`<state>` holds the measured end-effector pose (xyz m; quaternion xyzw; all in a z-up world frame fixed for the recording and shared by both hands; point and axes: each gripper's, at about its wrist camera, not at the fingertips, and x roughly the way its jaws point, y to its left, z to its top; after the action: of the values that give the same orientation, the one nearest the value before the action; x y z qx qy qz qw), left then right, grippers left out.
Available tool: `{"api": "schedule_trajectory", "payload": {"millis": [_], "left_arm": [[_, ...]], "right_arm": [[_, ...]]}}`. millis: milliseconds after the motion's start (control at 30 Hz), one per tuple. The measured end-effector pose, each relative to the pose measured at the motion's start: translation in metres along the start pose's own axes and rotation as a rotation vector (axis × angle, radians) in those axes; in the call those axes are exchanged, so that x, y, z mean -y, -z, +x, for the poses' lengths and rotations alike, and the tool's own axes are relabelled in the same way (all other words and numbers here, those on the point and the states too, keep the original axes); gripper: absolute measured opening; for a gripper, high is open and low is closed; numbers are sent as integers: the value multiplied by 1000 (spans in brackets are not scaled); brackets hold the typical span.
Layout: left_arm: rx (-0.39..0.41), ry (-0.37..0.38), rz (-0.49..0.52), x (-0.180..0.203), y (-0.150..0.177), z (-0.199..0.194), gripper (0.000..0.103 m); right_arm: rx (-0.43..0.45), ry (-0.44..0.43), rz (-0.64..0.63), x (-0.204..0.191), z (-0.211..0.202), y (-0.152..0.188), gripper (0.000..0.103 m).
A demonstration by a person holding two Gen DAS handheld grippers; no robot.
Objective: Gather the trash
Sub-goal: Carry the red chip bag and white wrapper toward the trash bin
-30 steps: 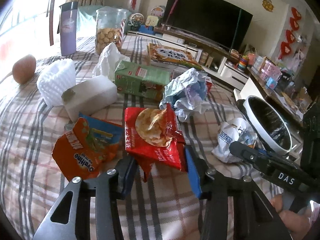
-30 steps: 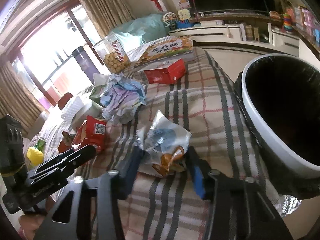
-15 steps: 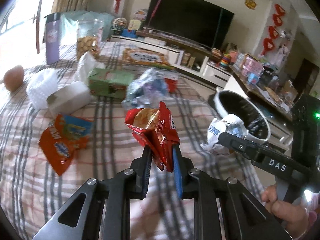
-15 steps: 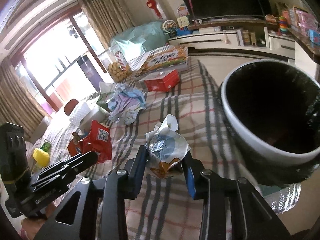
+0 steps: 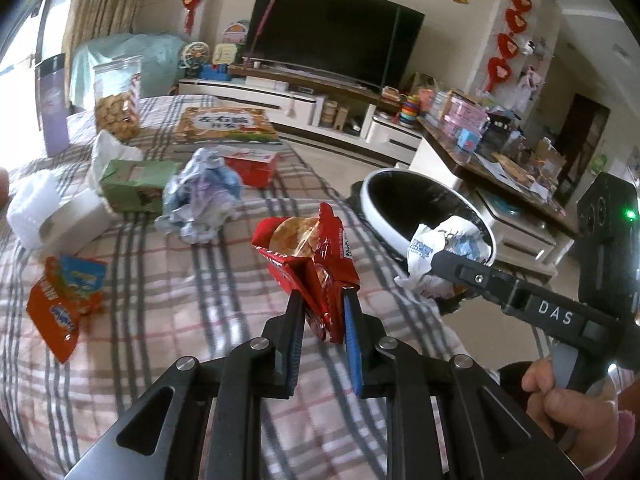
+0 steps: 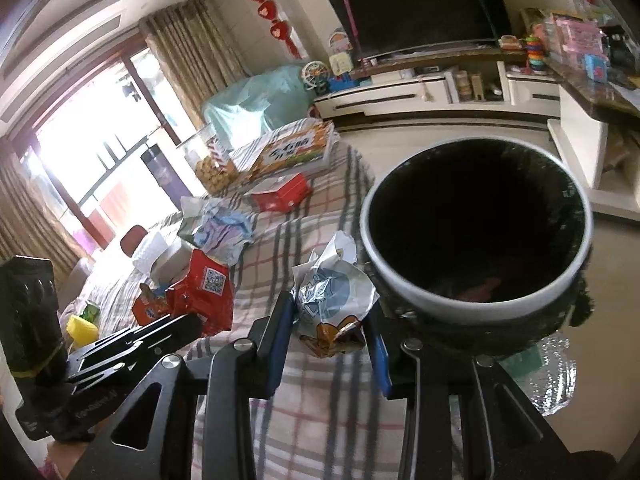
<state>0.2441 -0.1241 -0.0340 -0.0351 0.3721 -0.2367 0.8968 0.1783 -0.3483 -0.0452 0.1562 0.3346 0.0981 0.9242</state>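
Observation:
In the left wrist view my left gripper (image 5: 322, 300) is shut on a crumpled red snack bag (image 5: 304, 248), lifted above the plaid tablecloth (image 5: 200, 340). In the right wrist view my right gripper (image 6: 330, 312) is shut on a crumpled white and blue wrapper (image 6: 332, 292), held off the cloth just left of the rim of the white bin with a black liner (image 6: 500, 306). The left wrist view shows that wrapper (image 5: 440, 248) in front of the bin (image 5: 400, 200). The red bag (image 6: 204, 284) also shows at the lower left of the right wrist view.
Lying on the cloth are an orange snack bag (image 5: 64, 304), a ball of crumpled paper (image 5: 204, 196), a green tissue box (image 5: 136, 184), a red box (image 5: 252, 168), a white box (image 5: 72, 224) and a cookie jar (image 5: 118, 104). The bin stands past the table's right edge.
Both grippers closed on their pieces of trash and lifted them off the cloth. Both have moved toward the bin, which now looks larger and nearer.

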Motion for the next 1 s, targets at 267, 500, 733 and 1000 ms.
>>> {"api": "schedule_trajectory", "payload": {"millis": [267, 500, 733, 1000], "left_arm": [[-3, 21, 34, 19, -8, 13, 17], [-7, 45, 55, 33, -15, 25, 16], [-14, 66, 82, 47, -24, 41, 16], [-26, 79, 113, 64, -36, 60, 16]], "right_arm": [[36, 30, 29, 22, -16, -6, 35], [66, 57, 59, 42, -28, -13, 35], [81, 81, 85, 62, -36, -17, 35], [80, 94, 100, 79, -36, -22, 35]]}}
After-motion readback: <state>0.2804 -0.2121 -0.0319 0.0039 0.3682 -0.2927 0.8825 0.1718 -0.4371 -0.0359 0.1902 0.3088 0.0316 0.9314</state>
